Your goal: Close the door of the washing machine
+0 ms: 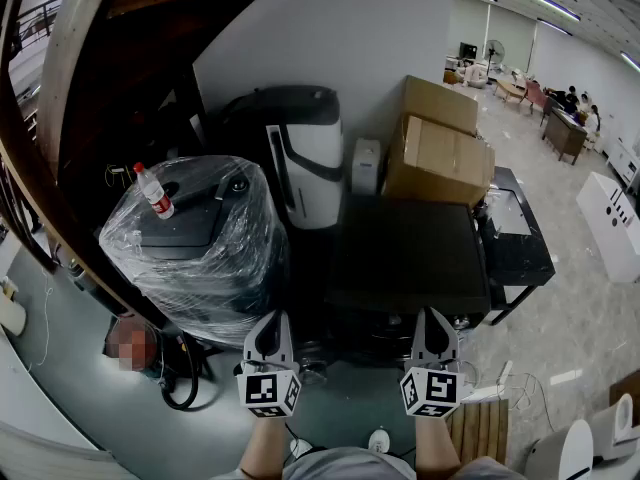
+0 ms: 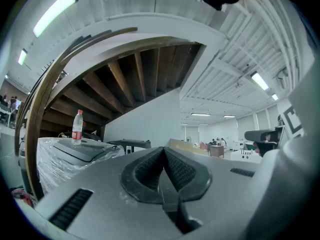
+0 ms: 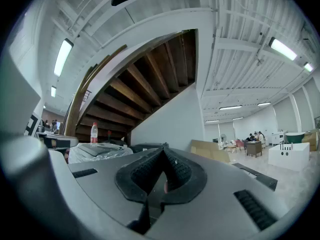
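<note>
A dark, flat-topped machine (image 1: 410,253) stands right in front of me; its front face and door are hidden below its top edge. To its left sits a top-loading machine wrapped in clear plastic (image 1: 195,243) with a water bottle (image 1: 154,191) on its lid, also visible as the wrapped machine (image 2: 75,151) and bottle (image 2: 77,127) in the left gripper view. My left gripper (image 1: 270,336) and right gripper (image 1: 434,330) hang side by side before the dark machine, touching nothing. Both are shut and empty, the left gripper (image 2: 163,150) and right gripper (image 3: 162,150) with pads pressed together.
Cardboard boxes (image 1: 440,148) and a black-and-white appliance (image 1: 300,158) stand against the wall behind. A wooden staircase (image 1: 90,118) curves overhead at left. Cables (image 1: 180,378) lie on the floor at left, a wooden pallet (image 1: 485,428) at right. People sit at a far desk (image 1: 565,128).
</note>
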Demonstrator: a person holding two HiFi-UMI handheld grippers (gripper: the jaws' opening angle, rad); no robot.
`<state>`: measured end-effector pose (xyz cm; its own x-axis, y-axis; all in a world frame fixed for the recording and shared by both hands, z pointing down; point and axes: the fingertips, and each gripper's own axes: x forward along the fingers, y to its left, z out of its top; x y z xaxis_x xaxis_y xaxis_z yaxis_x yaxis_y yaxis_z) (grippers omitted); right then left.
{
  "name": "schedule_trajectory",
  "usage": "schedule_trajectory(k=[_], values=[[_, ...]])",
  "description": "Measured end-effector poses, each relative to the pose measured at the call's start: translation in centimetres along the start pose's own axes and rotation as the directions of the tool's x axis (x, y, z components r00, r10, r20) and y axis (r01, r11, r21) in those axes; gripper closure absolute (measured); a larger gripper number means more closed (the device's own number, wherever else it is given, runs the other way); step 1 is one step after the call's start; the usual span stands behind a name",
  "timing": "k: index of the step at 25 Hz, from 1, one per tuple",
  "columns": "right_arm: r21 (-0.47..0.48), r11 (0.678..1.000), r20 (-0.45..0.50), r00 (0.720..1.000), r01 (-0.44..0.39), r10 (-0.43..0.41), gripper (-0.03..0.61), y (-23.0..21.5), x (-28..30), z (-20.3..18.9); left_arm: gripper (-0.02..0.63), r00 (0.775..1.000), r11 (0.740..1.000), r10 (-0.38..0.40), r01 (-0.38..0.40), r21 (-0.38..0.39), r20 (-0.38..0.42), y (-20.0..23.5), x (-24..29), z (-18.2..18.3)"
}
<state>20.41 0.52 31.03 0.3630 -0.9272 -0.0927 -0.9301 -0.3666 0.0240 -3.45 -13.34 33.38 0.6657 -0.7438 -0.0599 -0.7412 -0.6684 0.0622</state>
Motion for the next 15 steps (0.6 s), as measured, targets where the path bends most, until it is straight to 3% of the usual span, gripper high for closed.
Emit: schedule_trajectory(k=[15], values=[[0.016, 0.998, -0.039, 0.997, -0.058, 0.059, 0.578, 2.8, 0.8, -1.2, 0.612, 1.0, 1.0, 0.027, -0.027, -0.002, 0.003, 1.4, -1.2, 0.0]])
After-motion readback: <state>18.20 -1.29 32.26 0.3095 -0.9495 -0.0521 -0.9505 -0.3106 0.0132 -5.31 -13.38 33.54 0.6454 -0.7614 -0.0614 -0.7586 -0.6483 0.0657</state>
